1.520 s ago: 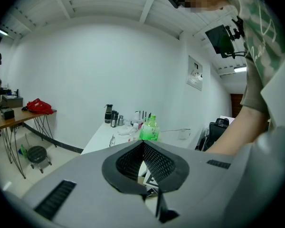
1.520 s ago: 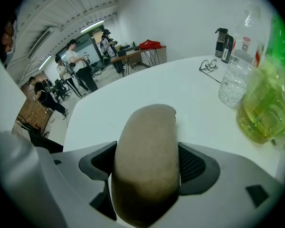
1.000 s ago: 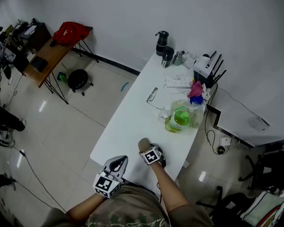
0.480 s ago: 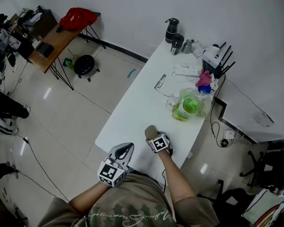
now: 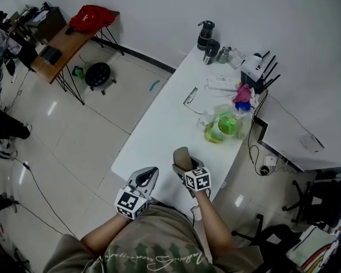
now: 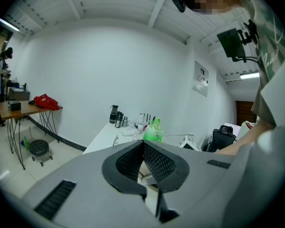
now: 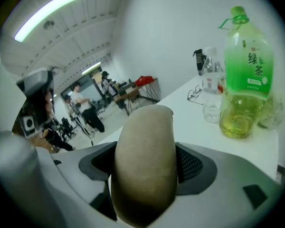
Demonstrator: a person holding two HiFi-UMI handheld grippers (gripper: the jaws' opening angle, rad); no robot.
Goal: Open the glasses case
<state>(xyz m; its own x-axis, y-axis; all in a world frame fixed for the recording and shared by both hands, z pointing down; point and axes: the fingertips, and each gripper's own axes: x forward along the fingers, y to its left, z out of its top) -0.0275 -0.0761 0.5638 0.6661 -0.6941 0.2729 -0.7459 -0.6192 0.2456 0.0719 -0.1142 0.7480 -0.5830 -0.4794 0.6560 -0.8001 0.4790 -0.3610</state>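
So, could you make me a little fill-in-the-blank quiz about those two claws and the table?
1. The right claw is shut on a tan ____.
2. The left claw is ____ and holds nothing.
3. The tea bottle has a ____ cap.
4. The eyeglasses lie on the ____ table.
Missing words: glasses case; shut; green; white.
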